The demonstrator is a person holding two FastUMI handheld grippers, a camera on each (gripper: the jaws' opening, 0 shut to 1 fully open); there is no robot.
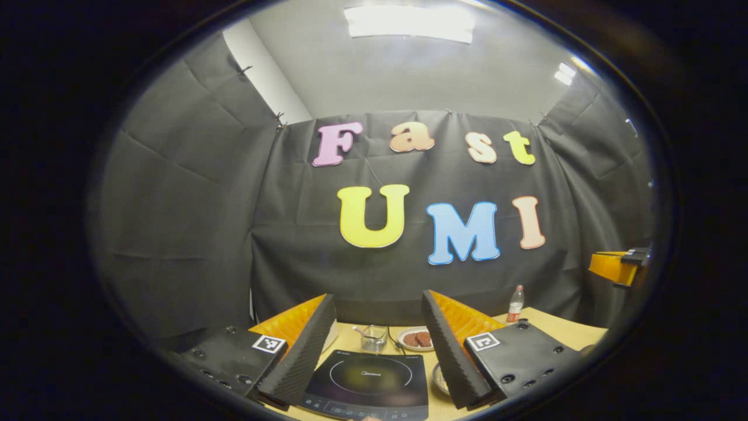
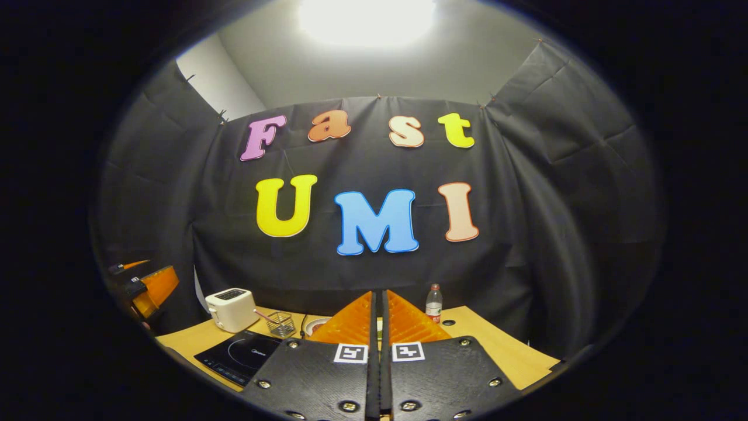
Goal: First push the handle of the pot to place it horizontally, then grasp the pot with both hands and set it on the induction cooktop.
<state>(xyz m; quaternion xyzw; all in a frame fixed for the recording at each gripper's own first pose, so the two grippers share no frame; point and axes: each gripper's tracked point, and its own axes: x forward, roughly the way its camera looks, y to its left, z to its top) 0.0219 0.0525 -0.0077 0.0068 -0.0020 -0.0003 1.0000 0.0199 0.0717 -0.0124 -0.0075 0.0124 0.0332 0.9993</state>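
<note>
Black induction cooktop [image 1: 368, 381] lies flat on table [image 2: 502, 351], glass bare.

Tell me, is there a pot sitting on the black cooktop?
No, the induction cooktop lies bare on the wooden table, its round cooking ring fully visible between the open left tool.
</note>
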